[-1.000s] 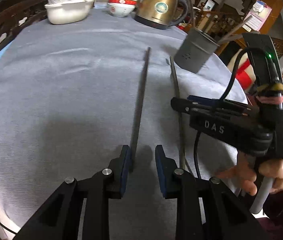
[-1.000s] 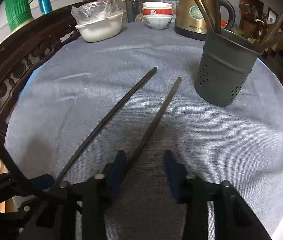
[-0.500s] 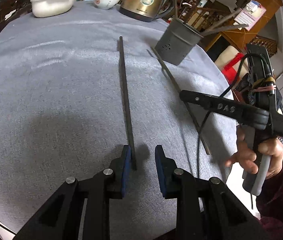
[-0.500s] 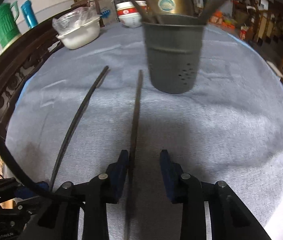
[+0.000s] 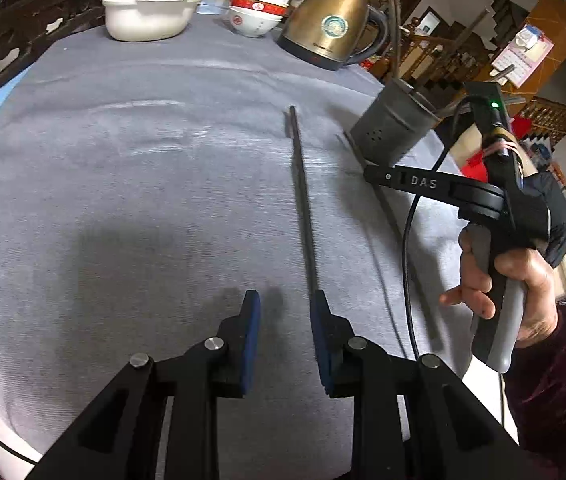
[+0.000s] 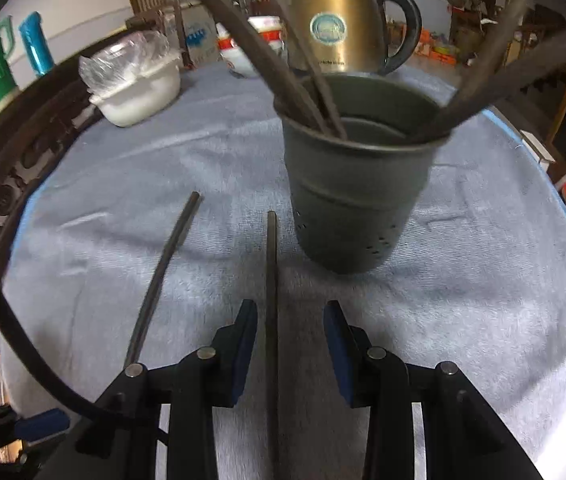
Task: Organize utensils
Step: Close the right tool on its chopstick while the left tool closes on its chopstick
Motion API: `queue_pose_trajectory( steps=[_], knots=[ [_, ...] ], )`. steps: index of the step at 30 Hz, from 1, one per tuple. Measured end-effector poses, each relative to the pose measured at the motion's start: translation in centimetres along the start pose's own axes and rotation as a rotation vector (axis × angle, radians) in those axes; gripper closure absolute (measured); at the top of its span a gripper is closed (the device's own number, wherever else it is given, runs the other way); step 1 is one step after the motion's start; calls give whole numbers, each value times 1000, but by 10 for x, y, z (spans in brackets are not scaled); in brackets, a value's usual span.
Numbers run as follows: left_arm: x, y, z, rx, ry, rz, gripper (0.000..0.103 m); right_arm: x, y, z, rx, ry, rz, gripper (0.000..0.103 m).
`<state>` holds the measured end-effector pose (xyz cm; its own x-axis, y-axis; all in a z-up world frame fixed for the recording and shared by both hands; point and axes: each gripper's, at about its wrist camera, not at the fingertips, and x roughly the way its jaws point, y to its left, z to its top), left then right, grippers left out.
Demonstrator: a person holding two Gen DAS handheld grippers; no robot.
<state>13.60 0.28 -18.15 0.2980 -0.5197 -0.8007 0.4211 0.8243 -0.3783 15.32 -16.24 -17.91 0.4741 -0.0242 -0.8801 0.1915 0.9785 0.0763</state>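
Observation:
Two long dark chopsticks lie on the grey tablecloth. One chopstick (image 5: 303,200) ends by the right fingertip of my open left gripper (image 5: 285,304); it also shows in the right wrist view (image 6: 159,276). The other chopstick (image 6: 271,300) runs between the fingers of my open right gripper (image 6: 290,316), which touches nothing; it also shows in the left wrist view (image 5: 393,216). A dark grey perforated utensil cup (image 6: 357,192) with several chopsticks in it stands just beyond; it also shows in the left wrist view (image 5: 393,132).
A brass kettle (image 5: 329,30), red-and-white bowls (image 5: 257,14) and a white tub with plastic wrap (image 5: 149,12) stand at the far edge. A carved wooden chair back (image 6: 7,184) is on the left. The table's rim (image 6: 563,208) curves close on the right.
My right gripper has moved forward along its chopstick, close to the cup. My left gripper has shifted left, so its chopstick now lies by the right finger instead of the left.

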Motion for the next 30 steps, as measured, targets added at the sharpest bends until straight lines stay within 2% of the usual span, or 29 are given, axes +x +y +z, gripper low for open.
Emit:
queue_pose_trajectory(
  steps=[1,5,7,11,22,26,30],
  knots=[
    [-3,1,-2,1,0,7,77,4,1,0,4,10,-11,68],
    [-7,4,3,14,-4,30,77,8,1,0,-5,3,-43,90],
    [-8,1,10,27,-3,33,77,7,0,-1,-14,1,-42,95],
    [1,-9,36,65,7,37,77,0,-8,-8,-10,14,-11,95],
    [64,-31,99,78,132,26,77,-24,-39,-43,34,52,99,94],
    [85,-31,111,58,186,52,77,-29,-46,-49,47,69,129,95],
    [93,-32,118,45,178,57,77,-32,-48,-52,58,69,137,95]
  ],
)
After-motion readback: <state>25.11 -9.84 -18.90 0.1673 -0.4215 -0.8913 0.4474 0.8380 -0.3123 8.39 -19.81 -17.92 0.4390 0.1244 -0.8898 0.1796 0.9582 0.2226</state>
